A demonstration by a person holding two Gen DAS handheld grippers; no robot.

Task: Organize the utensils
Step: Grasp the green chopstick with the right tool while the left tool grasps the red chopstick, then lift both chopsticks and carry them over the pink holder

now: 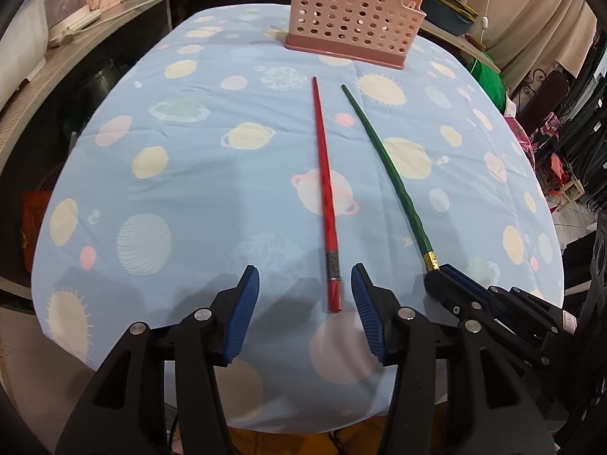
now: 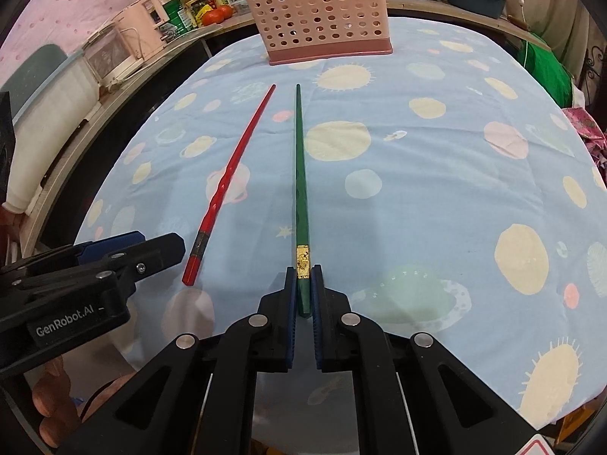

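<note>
Jaws of right gripper [image 2: 303,288] clenched on green chopstick [image 2: 301,174], apparently level; left gripper [image 1: 305,295] low, released, straddling red chopstick [image 1: 324,189].

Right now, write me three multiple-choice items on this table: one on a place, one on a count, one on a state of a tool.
1. Where does the pink basket stand?
A. At the far end of the table, beyond the chopstick tips
B. Between the two tools
C. On the floor

2. How many chopsticks lie on the blue cloth?
A. One
B. Two
C. Four

3. How is the right tool?
A. Wide open over bare cloth
B. Shut on the red chopstick
C. Shut on the green chopstick

Answers:
1. A, since the basket sits past the far tips of both sticks.
2. B, the red chopstick and the green chopstick.
3. C, its blue pads press the green stick's near end, while the left tool stands open around the red one's end.
</note>
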